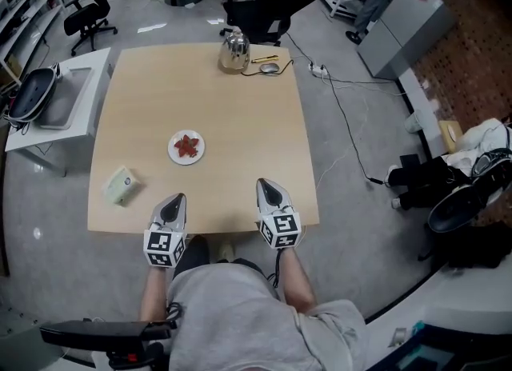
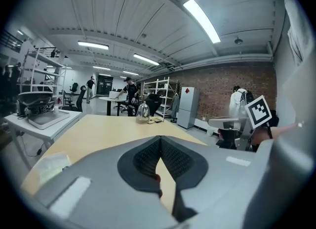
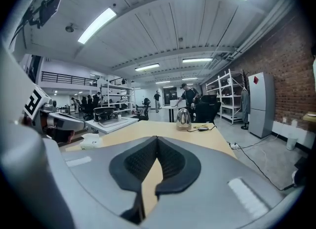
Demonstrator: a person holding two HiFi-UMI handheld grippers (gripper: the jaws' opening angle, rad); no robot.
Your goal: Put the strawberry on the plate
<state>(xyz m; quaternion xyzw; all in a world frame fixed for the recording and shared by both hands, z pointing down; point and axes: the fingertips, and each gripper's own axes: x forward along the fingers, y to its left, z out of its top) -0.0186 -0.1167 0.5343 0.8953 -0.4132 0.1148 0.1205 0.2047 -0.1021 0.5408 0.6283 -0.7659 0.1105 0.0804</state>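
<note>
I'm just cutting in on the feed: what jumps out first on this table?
The white plate in the middle of the table, with the red strawberry already on it. A shiny kettle stands at the far edge. The left tongs and right tongs are shut and empty over the near edge.

Light: fluorescent ceiling strips [image 2: 202, 20] overhead; bright, even, cool cast.
Shadows: soft and faint on the table [image 1: 240, 121].
Glare: strips blown out in both gripper views; kettle [image 1: 234, 51] glints.
Distortion: gripper views fisheye, dark vignette at the corners; head view bends slightly at the edges.
Focus: left gripper [image 2: 160, 138] and right gripper [image 3: 157, 138] soft near the lens; far room sharper.
</note>
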